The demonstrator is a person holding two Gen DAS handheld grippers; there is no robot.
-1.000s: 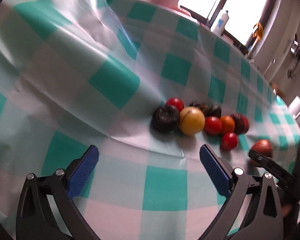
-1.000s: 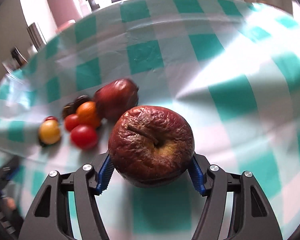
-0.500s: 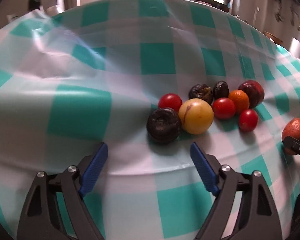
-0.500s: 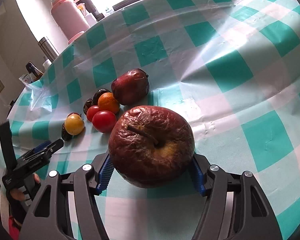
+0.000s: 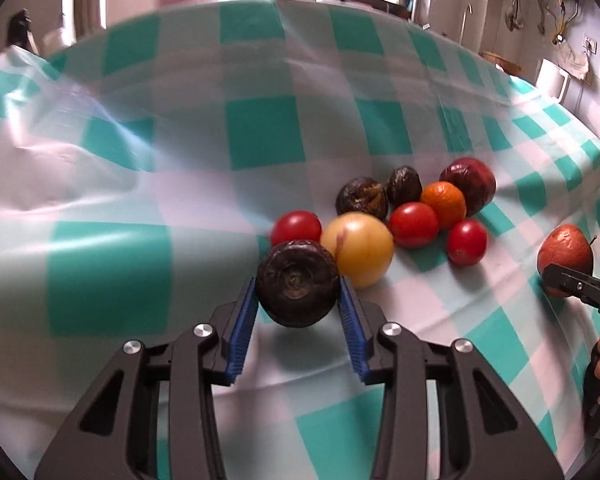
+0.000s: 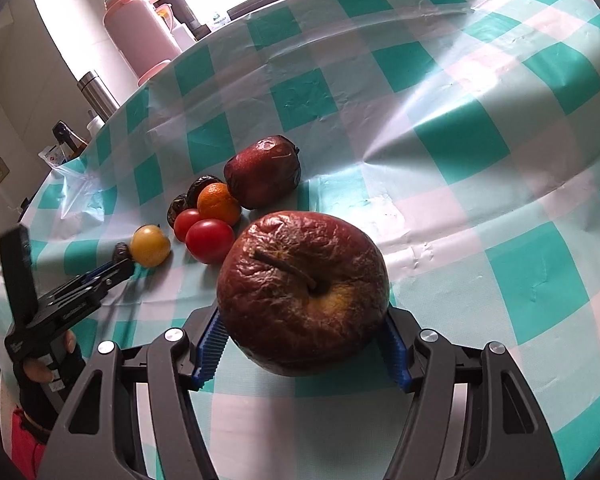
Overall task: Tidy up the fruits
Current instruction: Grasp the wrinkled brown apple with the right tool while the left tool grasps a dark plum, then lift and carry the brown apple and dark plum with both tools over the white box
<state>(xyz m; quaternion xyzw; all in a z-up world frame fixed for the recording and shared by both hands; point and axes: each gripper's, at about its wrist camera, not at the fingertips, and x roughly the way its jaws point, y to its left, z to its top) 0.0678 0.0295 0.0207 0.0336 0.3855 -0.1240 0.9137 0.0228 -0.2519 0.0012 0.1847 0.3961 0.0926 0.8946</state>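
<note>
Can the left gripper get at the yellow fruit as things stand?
Probably not yet: the left gripper is shut on the dark shrivelled fruit, its jaws having just been closing. The yellow fruit sits right behind, close against it; release that first.

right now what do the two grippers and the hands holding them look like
Both grippers, left gripper and right gripper, are matte black angular frames with cut-out slots, silver screw heads and ribbed blue pads. The left hand wears a black fingerless glove over a red sleeve.
</note>
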